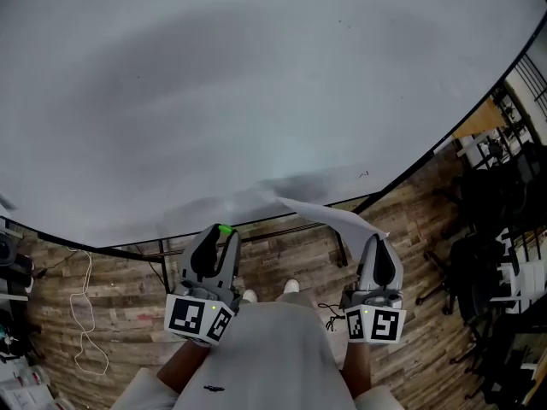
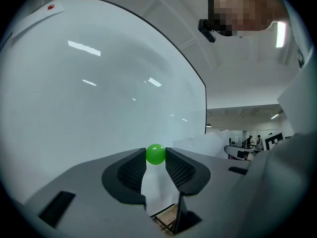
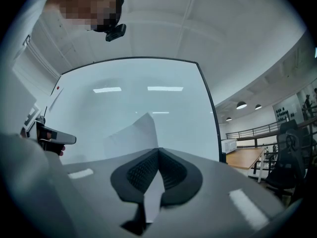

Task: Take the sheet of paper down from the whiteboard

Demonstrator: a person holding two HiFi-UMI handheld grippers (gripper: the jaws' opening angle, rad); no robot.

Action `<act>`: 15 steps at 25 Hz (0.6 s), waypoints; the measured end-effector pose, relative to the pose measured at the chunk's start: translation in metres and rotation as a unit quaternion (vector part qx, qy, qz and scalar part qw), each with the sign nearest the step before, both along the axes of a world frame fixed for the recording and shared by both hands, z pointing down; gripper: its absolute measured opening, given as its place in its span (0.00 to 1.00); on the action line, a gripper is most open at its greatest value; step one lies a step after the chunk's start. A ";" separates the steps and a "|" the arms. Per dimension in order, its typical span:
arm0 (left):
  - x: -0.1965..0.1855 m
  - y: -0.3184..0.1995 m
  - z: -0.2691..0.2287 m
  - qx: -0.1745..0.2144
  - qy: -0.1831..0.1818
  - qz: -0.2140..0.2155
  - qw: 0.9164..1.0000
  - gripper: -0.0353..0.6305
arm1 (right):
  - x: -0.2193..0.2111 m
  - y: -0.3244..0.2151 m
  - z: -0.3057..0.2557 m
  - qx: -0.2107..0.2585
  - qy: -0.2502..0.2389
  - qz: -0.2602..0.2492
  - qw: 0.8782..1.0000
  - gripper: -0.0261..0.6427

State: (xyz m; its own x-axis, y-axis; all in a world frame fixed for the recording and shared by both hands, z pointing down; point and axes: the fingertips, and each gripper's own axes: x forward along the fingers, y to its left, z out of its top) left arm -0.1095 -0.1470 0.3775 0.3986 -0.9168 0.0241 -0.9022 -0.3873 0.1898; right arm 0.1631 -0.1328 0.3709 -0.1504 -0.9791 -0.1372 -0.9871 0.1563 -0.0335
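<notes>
The large whiteboard [image 1: 256, 84] fills the top of the head view. A white sheet of paper [image 1: 329, 216] sticks out sideways from my right gripper [image 1: 376, 244], off the board and curling left. In the right gripper view the jaws [image 3: 158, 150] are shut on the sheet's edge, and the paper [image 3: 133, 133] rises beyond them. My left gripper [image 1: 224, 236] is closed on a small green ball-shaped magnet [image 1: 226, 229]. The left gripper view shows the magnet [image 2: 155, 154] pinched between the fingertips of that gripper [image 2: 156, 156], close to the board, with the paper [image 2: 203, 145] off to the right.
A red magnet [image 2: 51, 7] sits on the board's upper left corner. Black office chairs [image 1: 496, 220] stand on the wooden floor at the right. A white cable [image 1: 85, 314] lies on the floor at the left. The board's stand leg [image 1: 342, 250] is between the grippers.
</notes>
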 end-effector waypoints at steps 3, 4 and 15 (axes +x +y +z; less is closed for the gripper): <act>0.002 -0.002 0.006 -0.008 -0.001 0.003 1.000 0.24 | -0.005 -0.003 0.003 -0.006 0.003 -0.006 1.000 0.05; 0.004 -0.002 0.007 -0.010 -0.002 0.004 1.000 0.24 | -0.005 -0.003 0.004 -0.008 0.004 -0.007 1.000 0.05; 0.004 -0.005 0.008 -0.013 0.005 0.005 1.000 0.24 | -0.006 -0.009 0.007 -0.016 0.000 -0.011 1.000 0.05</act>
State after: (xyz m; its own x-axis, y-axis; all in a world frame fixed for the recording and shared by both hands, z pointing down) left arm -0.1059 -0.1524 0.3856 0.4076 -0.9121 0.0439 -0.8967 -0.3907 0.2079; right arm 0.1575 -0.1420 0.3779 -0.1710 -0.9796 -0.1056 -0.9836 0.1759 -0.0393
